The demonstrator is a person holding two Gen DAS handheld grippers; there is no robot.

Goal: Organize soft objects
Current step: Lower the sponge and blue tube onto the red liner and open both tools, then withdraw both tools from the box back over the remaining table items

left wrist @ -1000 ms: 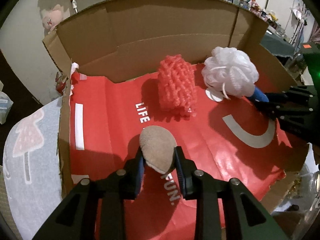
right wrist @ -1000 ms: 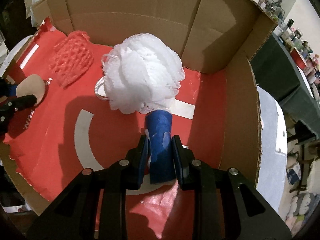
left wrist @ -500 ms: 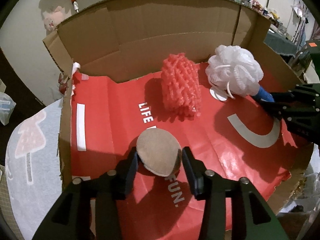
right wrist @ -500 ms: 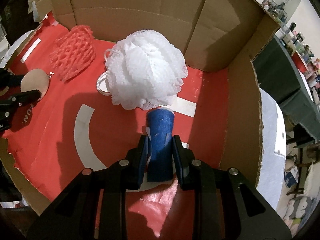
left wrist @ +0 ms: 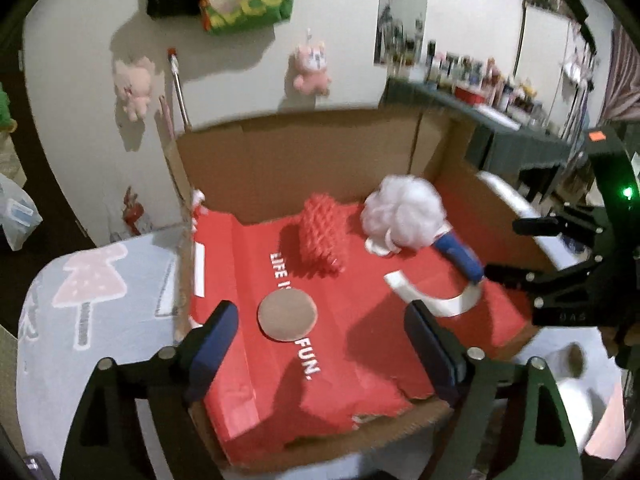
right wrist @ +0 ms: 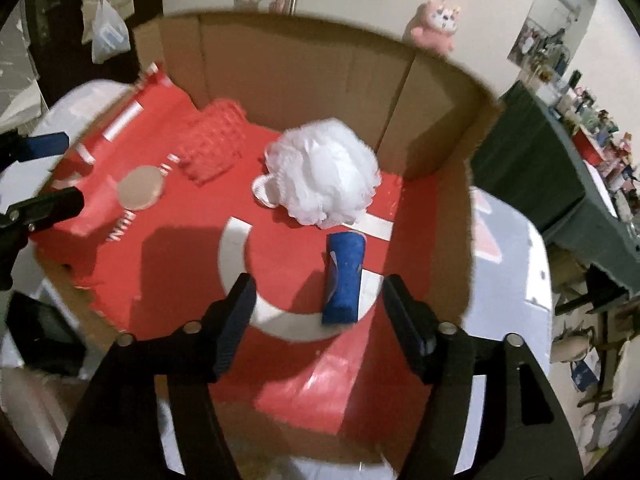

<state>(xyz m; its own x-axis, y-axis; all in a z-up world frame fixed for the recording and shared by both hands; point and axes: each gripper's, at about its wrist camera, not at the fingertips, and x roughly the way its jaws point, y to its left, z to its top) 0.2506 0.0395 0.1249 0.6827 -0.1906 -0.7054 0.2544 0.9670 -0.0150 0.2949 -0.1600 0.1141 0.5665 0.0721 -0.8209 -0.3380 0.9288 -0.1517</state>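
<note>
Four soft things: they lie on the red liner [left wrist: 248, 392] inside the cardboard box [left wrist: 304, 160]
Writing: white letters on the liner read "LIFE I…" above the tan round pad [left wrist: 287, 315] and "FUN." below it; a white curved mark runs under the blue roll [right wrist: 345, 278]
Green bag on the wall: lettering too blurred to read
Blue roll: lies flat, long axis running from the near edge toward the white mesh pouf [right wrist: 322, 172], far end just short of it
Red knit piece [left wrist: 322, 236]: near the back wall, left of the pouf, long axis front to back
Tan round pad: flat, face up, at the liner's left front
Left tongs [left wrist: 320, 344]: jaws have just been opening, now wide apart, holding nothing; the pad lies beyond the tips, untouched
Right tongs [right wrist: 320, 312]: jaws have just been opening, now wide, gripping nothing; the roll's near end sits between the tips, clear of both
</note>
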